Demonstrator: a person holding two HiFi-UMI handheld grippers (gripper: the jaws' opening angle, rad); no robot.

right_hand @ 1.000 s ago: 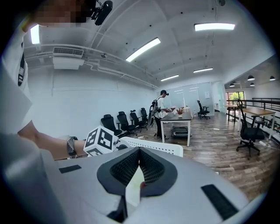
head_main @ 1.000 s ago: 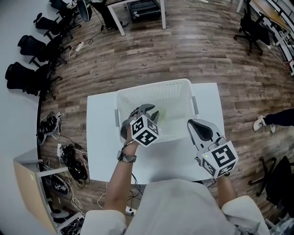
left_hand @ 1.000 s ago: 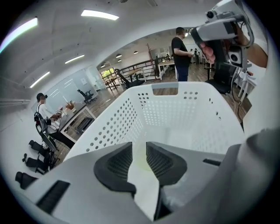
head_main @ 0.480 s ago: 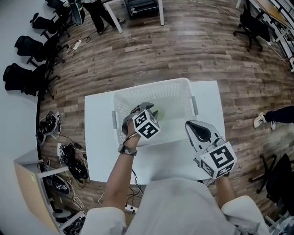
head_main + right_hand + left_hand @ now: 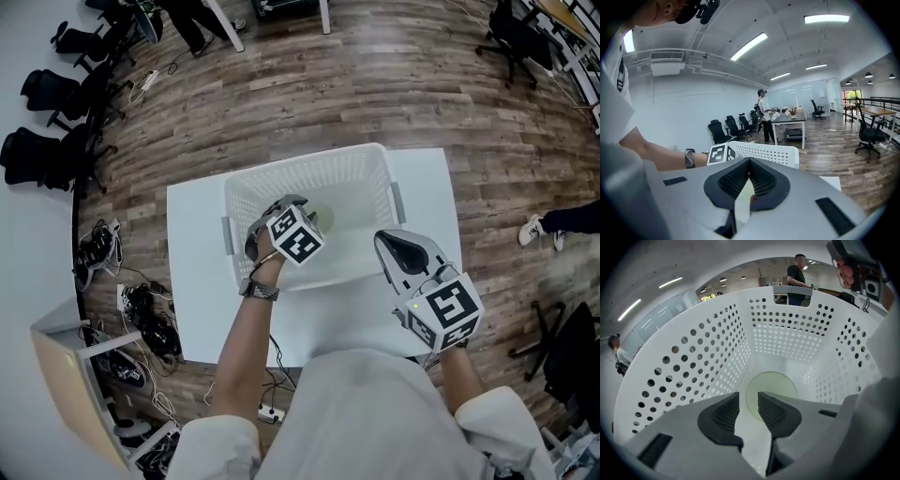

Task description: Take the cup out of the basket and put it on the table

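A: Left gripper (image 5: 749, 404)?
B: Jaws opening, nothing pinched. Cup (image 5: 774, 383) lies just past its 2 fingertips, on the basket (image 5: 708, 357) floor.
A: Right gripper (image 5: 749, 165)?
B: Closed, empty; basket beyond its fingertips.

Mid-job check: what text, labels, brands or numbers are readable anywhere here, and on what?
No readable text anywhere.
Cubes on the left tool (jaws opening, nothing between them) and right tool: square black-and-white marker patterns, no letters.
Basket and cup: no print visible.
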